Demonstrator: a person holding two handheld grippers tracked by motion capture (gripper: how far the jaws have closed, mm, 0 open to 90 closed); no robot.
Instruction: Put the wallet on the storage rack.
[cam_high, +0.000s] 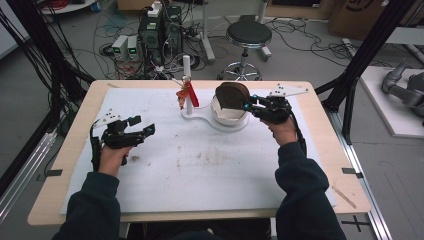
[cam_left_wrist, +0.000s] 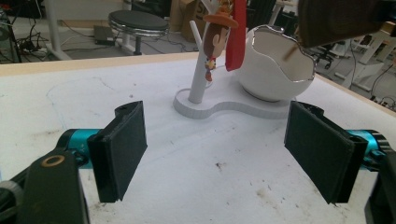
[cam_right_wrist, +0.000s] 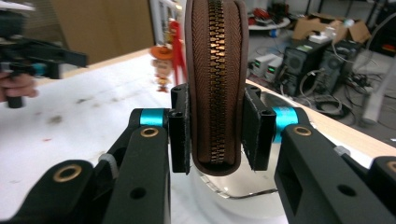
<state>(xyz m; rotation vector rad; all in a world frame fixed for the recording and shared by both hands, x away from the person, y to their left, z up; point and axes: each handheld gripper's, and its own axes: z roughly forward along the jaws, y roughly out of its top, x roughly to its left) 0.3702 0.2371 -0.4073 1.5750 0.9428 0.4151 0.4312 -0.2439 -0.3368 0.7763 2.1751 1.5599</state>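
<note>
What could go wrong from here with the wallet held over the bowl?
1. The right gripper clamps the brown zip wallet only near its lower edge, so it may pivot or slip.
2. The white bowl has a jagged, eggshell-like rim; the wallet could catch on it or tip the bowl.
3. A cowboy keychain figure hangs from the post beside the bowl; a sideways swing might knock it. The left gripper sits open, away.

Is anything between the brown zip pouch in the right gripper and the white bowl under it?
Nothing visible: the brown zip pouch, clamped in the right gripper, hangs right over the white bowl's open mouth. The keychain figure hangs off to the side.
</note>
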